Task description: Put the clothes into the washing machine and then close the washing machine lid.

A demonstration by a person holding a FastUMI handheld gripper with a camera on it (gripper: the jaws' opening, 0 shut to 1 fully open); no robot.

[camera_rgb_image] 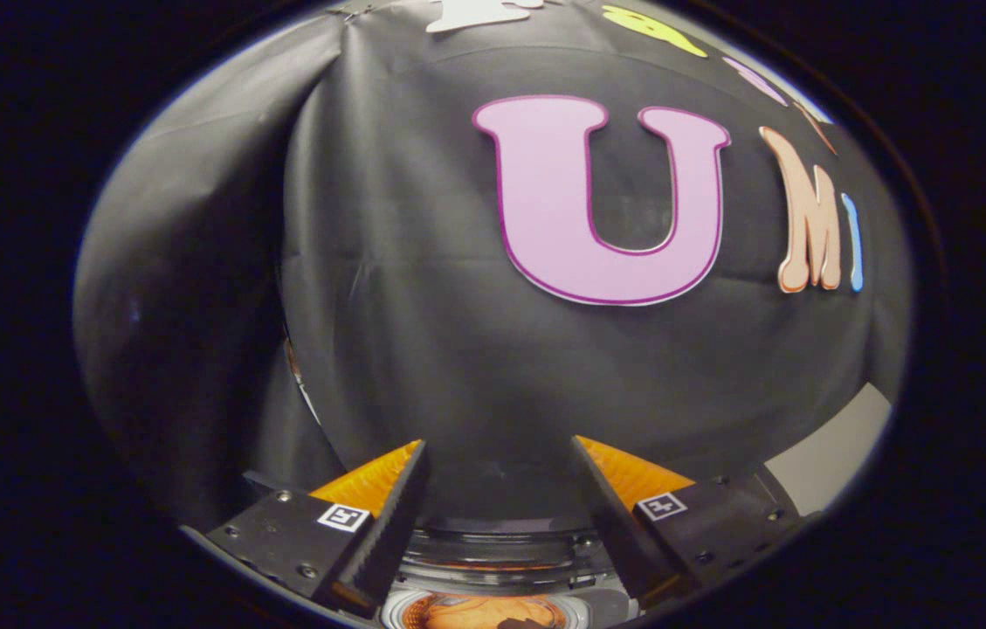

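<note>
- hand-held gripper: fingers spread wide w/ nothing between them; tips aim up and fwd at the booth's black cloth wall, well above the machine; each finger is a wedge tapering to a thin tip, inner faces finely ribbed; a small square marker tag sits on the base block of each finger
- washing machine: sits low, directly beneath and between the finger bases, seen from above; round opening faces up toward the gripper, so drum axis runs approx. vertical; only a partial arc of it is visible
- machine top: concentric rings, dark glossy upper ring then paler smooth ring around the mouth; looks like hard plastic, lightly reflective; lid itself can't be made out, so can't tell open vs closed w/ certainty, though the mouth looks uncovered
- clothes: orange-ish soft mass visible inside the round mouth, below the finger bases; folds blurred; a small dark patch lies on it toward the right-hand finger, can't tell what it is
- cloth wall: matte black fabric, creased, w/ a vertical fold beyond the left finger where two panels meet; hangs beyond the fingertips
- pale flat surface: smooth light grey strip off to the right of the right finger, at the foot of the cloth; can't tell if floor or counter
</note>
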